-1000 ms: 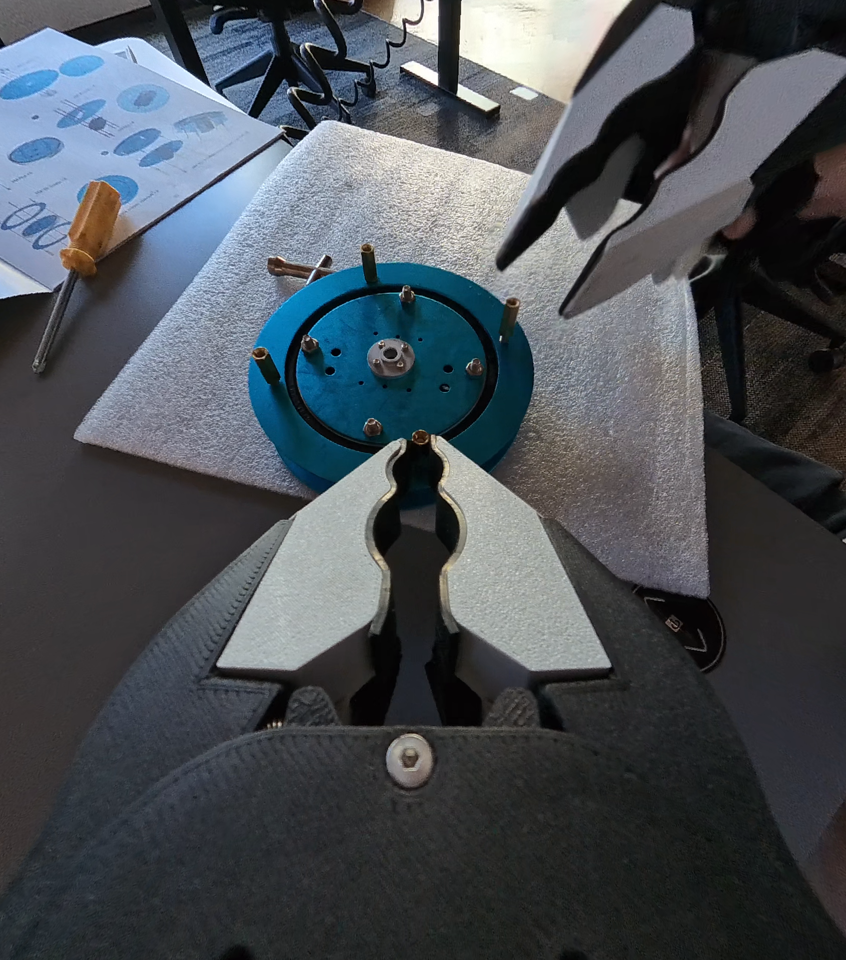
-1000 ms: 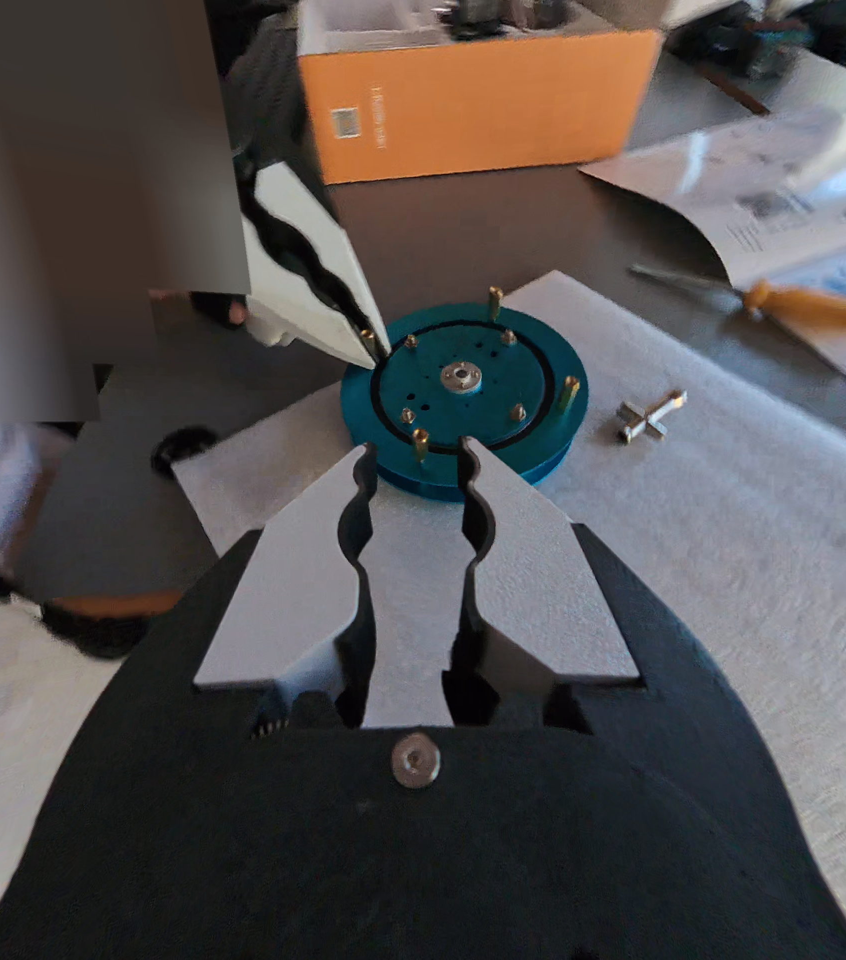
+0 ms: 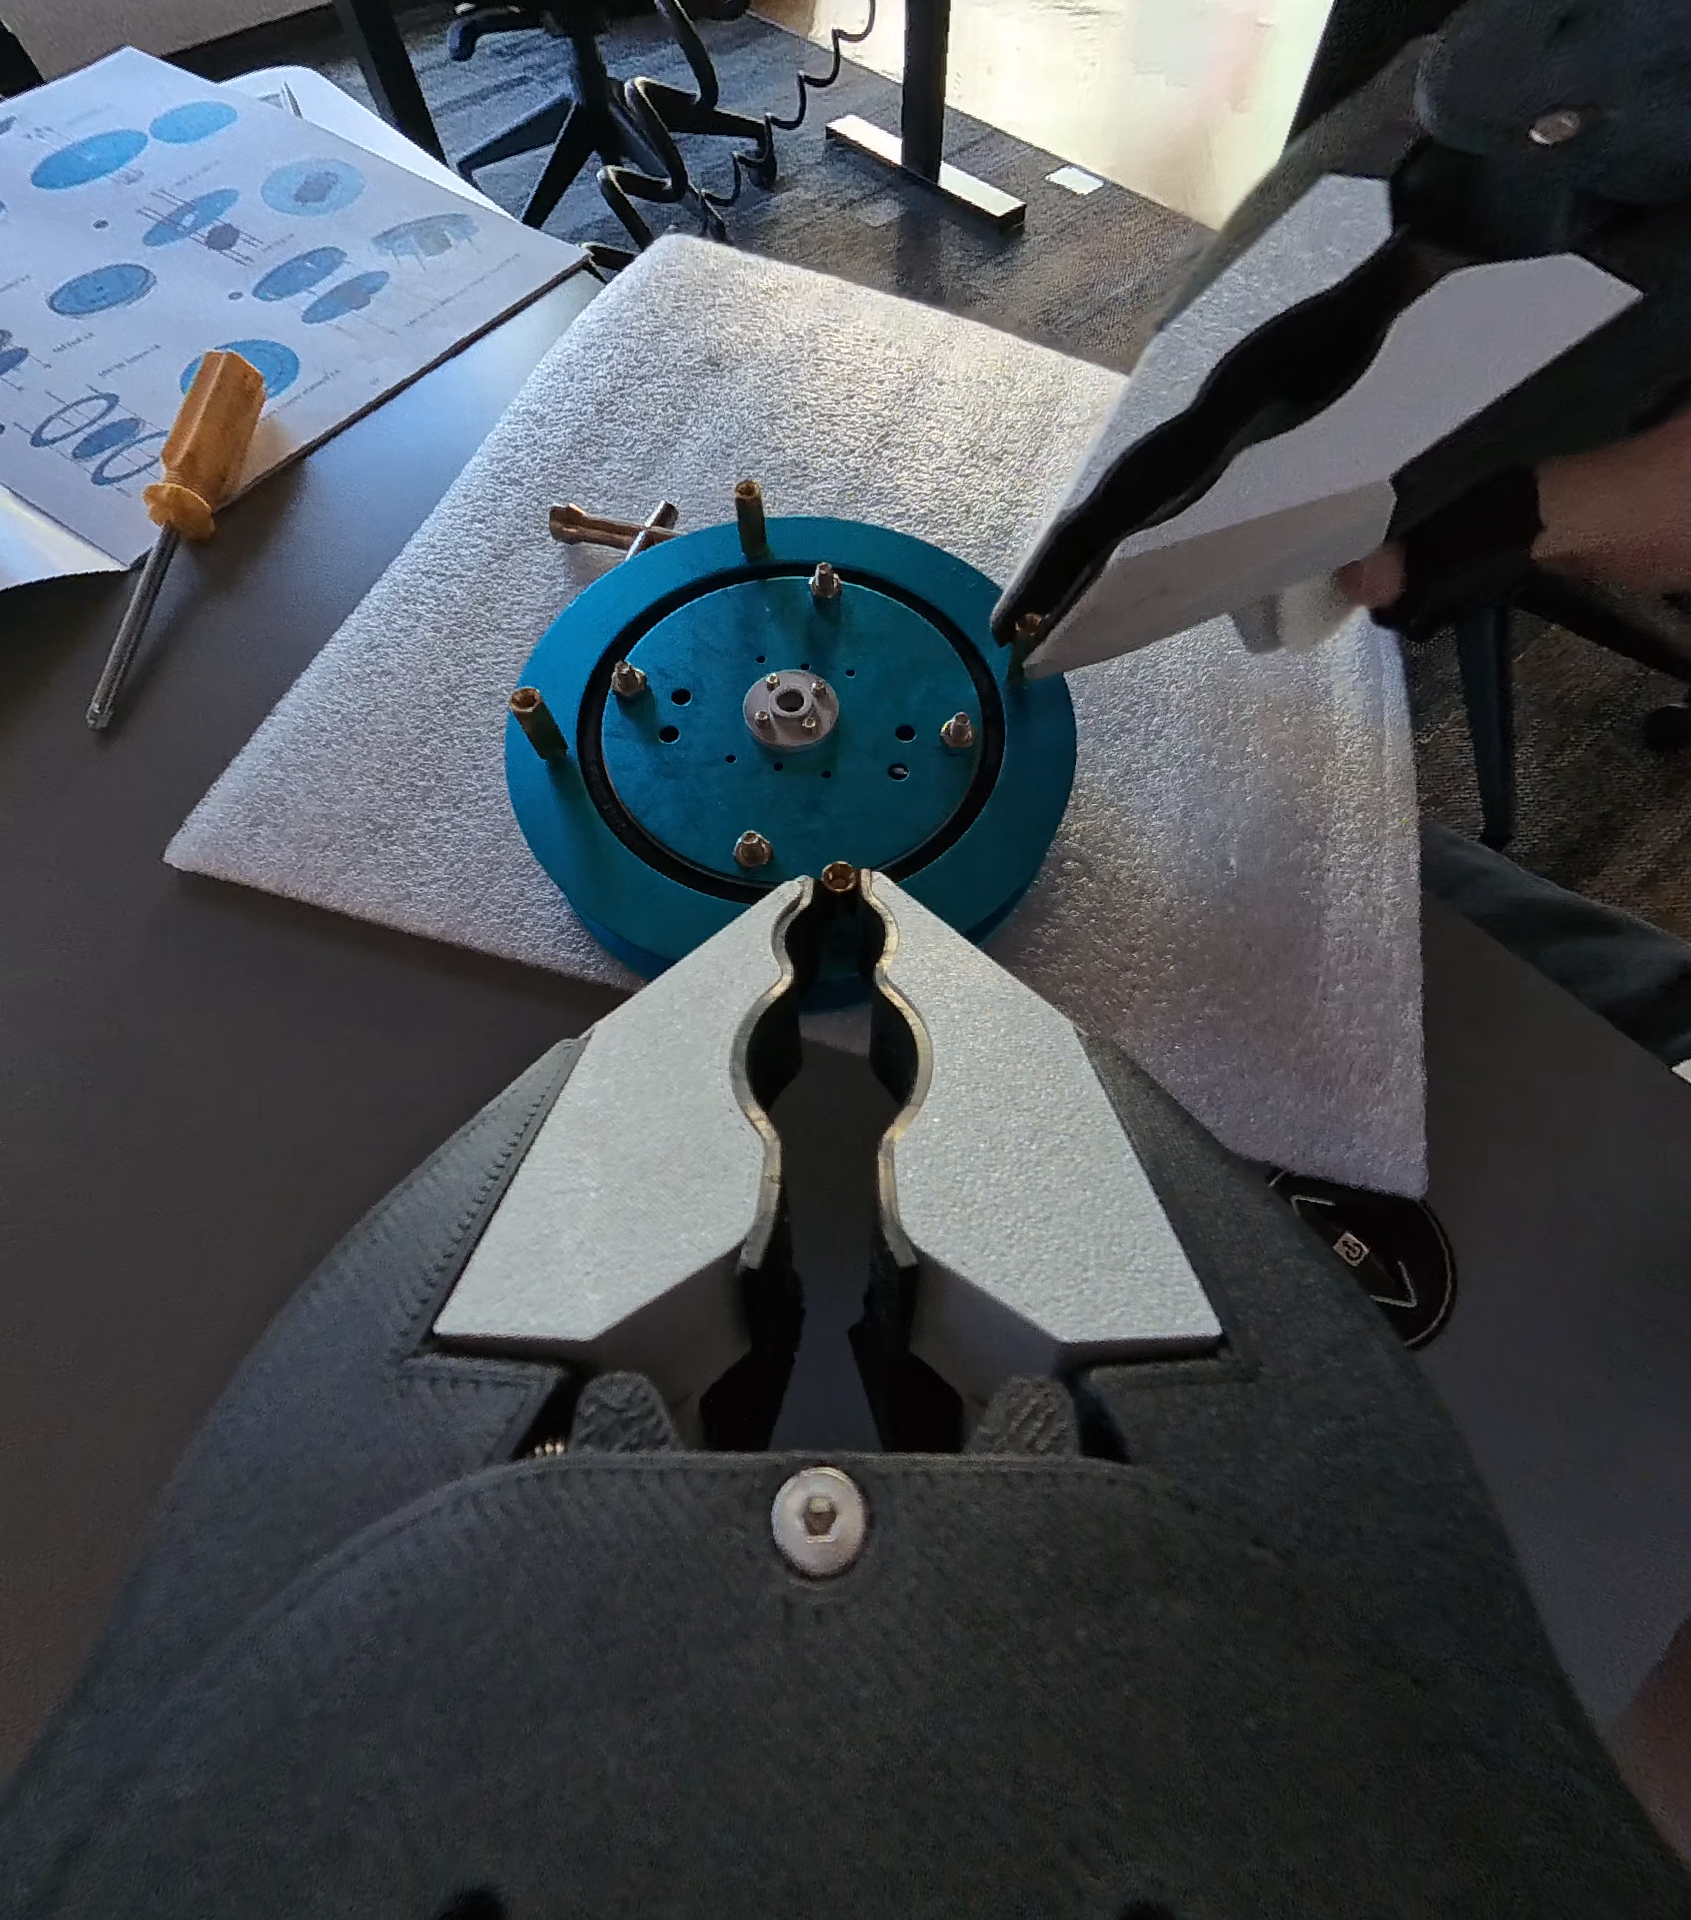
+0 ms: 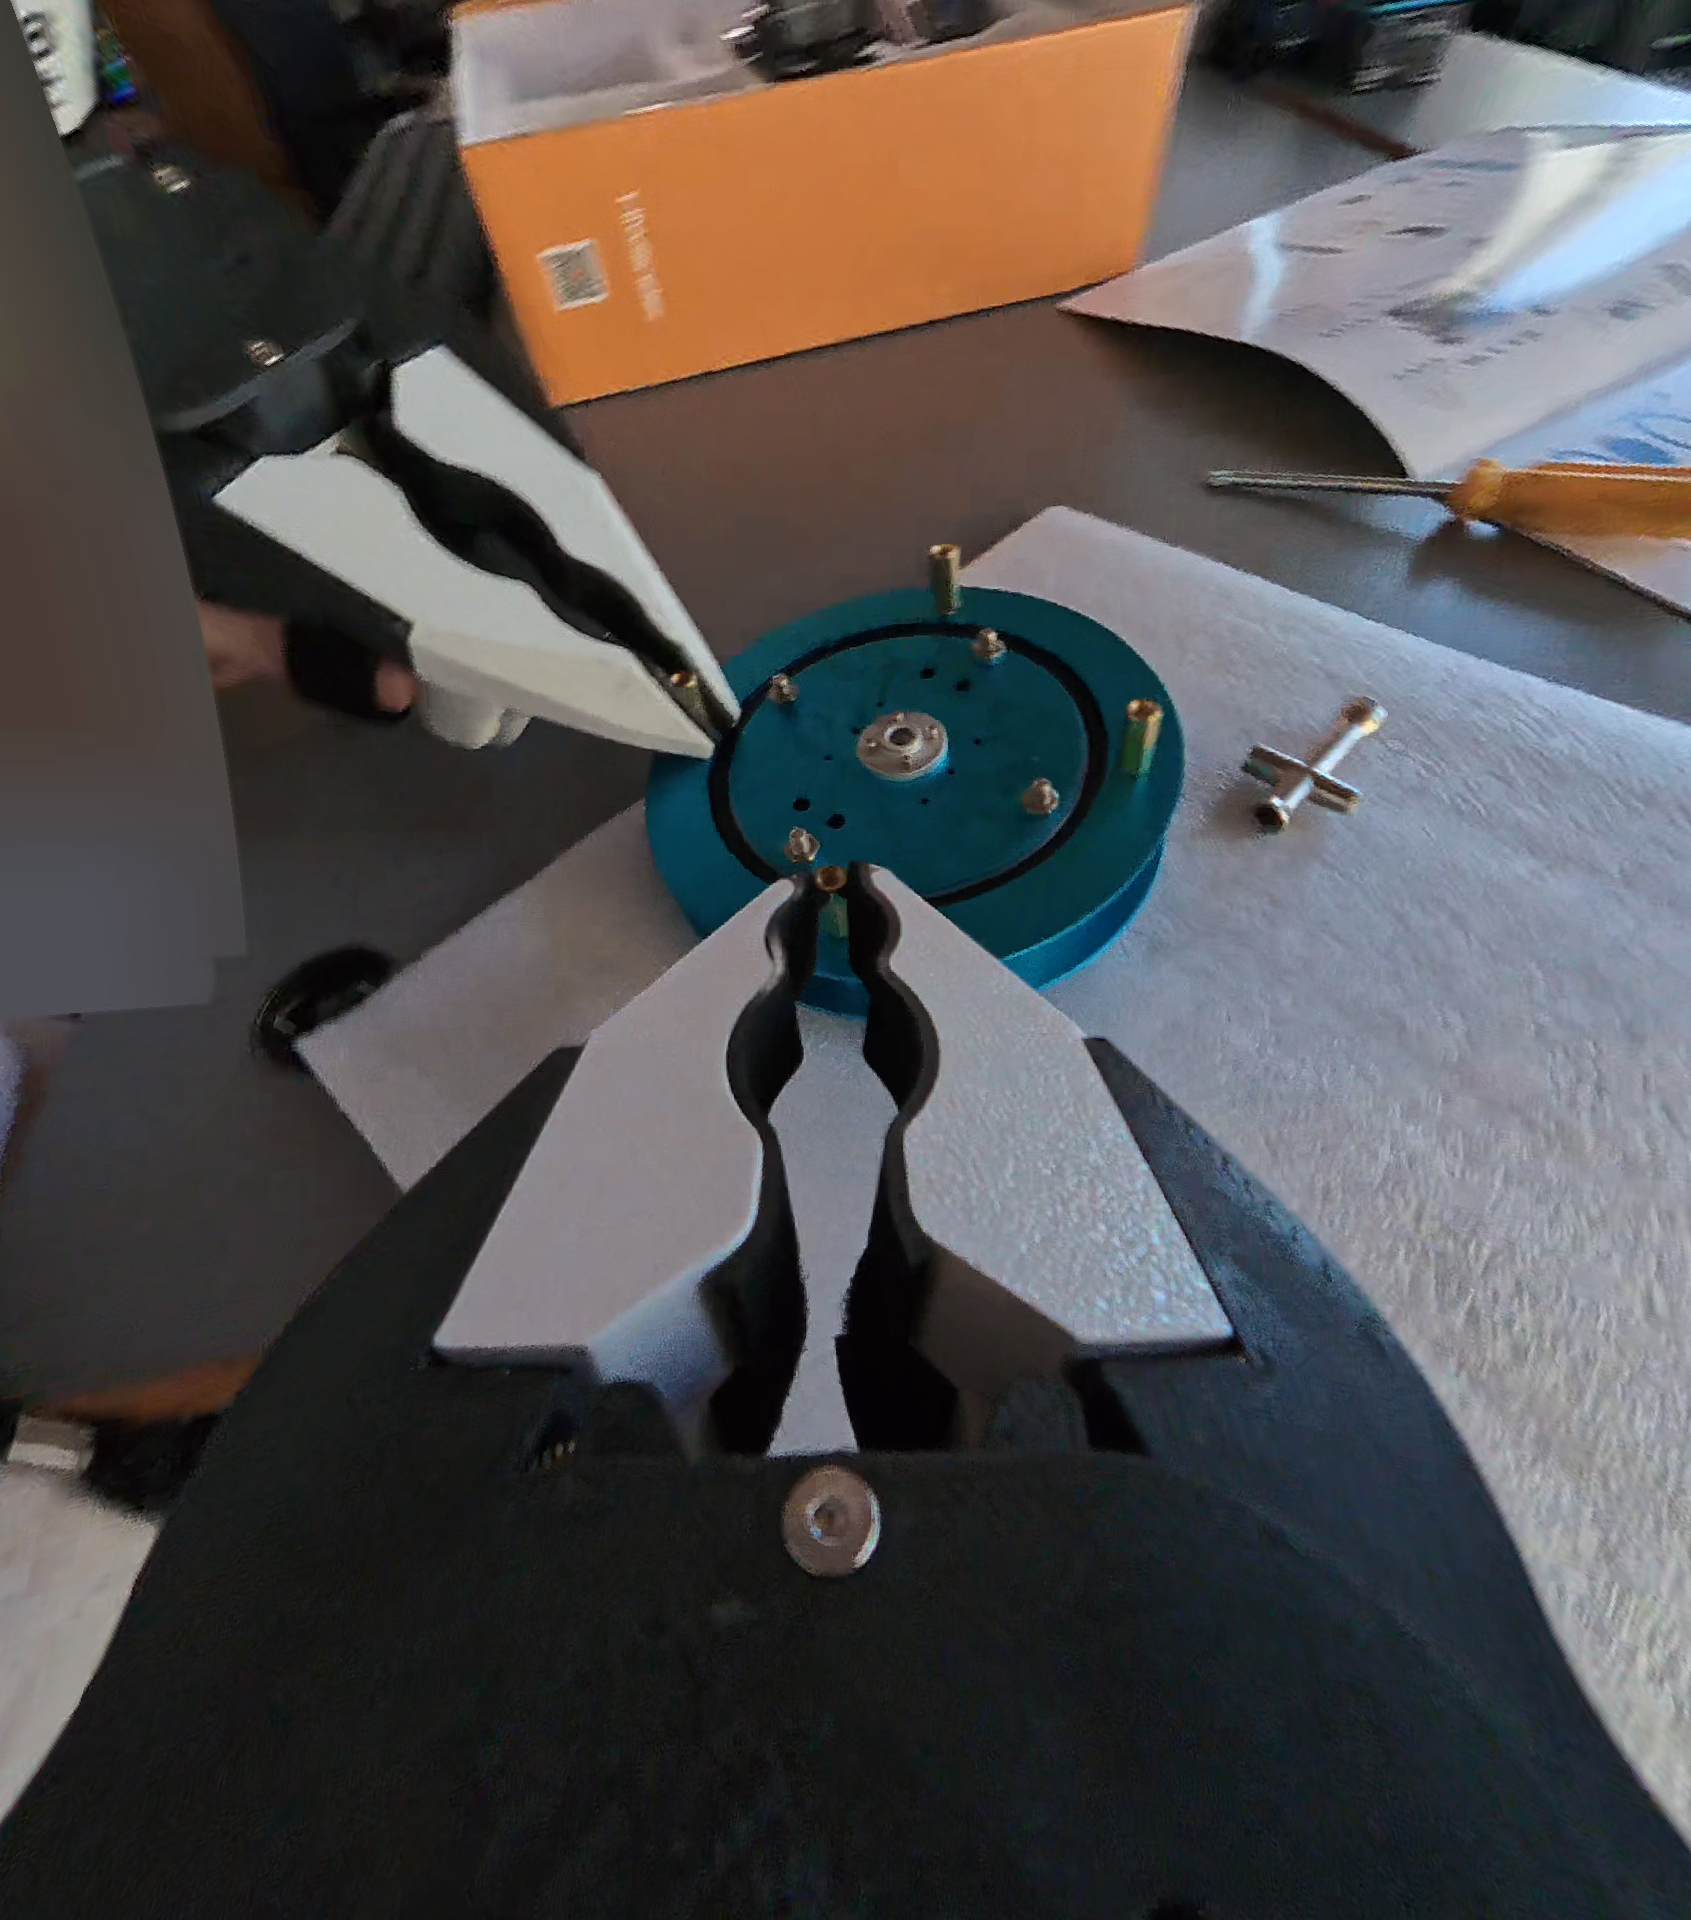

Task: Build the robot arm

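With each claw clenched on brass standoff, I log: my left claw on near post, my right claw on another; blue disc on foam pad, desk. Best: squeeze evenly, stay vertical.

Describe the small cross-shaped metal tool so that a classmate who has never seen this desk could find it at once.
Start at the white foam mat on the dark desk, then find the blue disc assembly lying on it. Just past the disc's rim, lying flat on the mat, is the cross-shaped metal wrench. Unlike the brass standoffs upright on the disc, it lies loose, silvery, two bars crossed.
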Available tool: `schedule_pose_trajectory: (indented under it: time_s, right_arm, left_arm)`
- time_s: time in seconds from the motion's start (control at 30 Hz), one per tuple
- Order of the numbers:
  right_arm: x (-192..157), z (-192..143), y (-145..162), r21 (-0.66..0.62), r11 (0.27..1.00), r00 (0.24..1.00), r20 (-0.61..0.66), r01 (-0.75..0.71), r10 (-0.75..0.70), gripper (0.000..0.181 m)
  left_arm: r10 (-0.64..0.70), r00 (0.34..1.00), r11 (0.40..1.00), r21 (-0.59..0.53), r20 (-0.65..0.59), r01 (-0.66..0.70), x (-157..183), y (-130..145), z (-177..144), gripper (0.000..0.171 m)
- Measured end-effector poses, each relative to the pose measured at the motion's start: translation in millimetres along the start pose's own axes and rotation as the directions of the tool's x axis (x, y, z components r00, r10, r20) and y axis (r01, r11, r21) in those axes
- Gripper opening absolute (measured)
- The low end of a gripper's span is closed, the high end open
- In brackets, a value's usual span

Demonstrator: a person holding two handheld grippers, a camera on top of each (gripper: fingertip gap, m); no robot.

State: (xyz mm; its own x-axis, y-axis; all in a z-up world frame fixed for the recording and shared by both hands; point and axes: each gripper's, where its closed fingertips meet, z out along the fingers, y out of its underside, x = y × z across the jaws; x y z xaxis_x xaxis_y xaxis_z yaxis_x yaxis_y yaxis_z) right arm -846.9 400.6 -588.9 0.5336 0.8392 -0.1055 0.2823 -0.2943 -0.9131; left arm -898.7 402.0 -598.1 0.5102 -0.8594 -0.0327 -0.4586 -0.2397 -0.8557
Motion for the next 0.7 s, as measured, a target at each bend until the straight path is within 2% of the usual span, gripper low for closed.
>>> schedule_pose_trajectory:
  time_s: [0.17,0.23,0.3,0.37,0.43,0.47,0.5,0.6,0.7]
  right_arm:
    - [7,0,-1,0.067,0.988,0.945,-0.291,-0.138,0.151,0.005]
    - [7,0,-1,0.104,0.982,0.917,-0.355,-0.155,0.182,0.005]
    - [5,-2,-1,0.109,0.982,0.913,-0.365,-0.153,0.183,0.005]
    - [3,-2,-1,0.075,0.989,0.952,-0.272,-0.124,0.14,0.006]
    - [6,-6,-7,0.037,0.997,0.992,-0.109,-0.061,0.064,0.038]
    - [2,-10,-10,0.032,0.999,1.0,0.028,-0.002,0.001,0.032]
    - [-3,-15,-11,0.024,0.998,0.985,0.161,0.06,-0.063,0.026]
    - [3,-22,-12,0.028,0.97,0.913,0.334,0.241,-0.236,0.024]
    - [0,-18,-12,-0.021,0.958,0.842,0.484,0.286,-0.24,0.025]
  left_arm:
    - [0.006,1.0,1.0,0.0,0.007,-0.006,0,0,0,0.005]
    - [0.01,1.0,1.0,0.0,0.009,-0.01,1,0,0,0.005]
    - [0.015,1.0,1.0,-0.001,0.011,-0.015,1,0,0,0.005]
    - [0.004,1.0,1.0,0.0,0.002,-0.004,1,0,0,0.005]
    - [-0.013,1.0,1.0,0.0,-0.013,0.013,1,0,0,0.005]
    - [-0.021,1.0,1.0,0.0,-0.02,0.021,1,0,0,0.005]
    - [-0.025,0.999,1.0,0.0,-0.024,0.025,1,0,0,0.005]
    - [-0.023,0.999,1.0,0.0,-0.024,0.023,1,0,0,0.005]
    - [-0.022,0.999,1.0,0.0,-0.024,0.022,1,0,0,0.005]
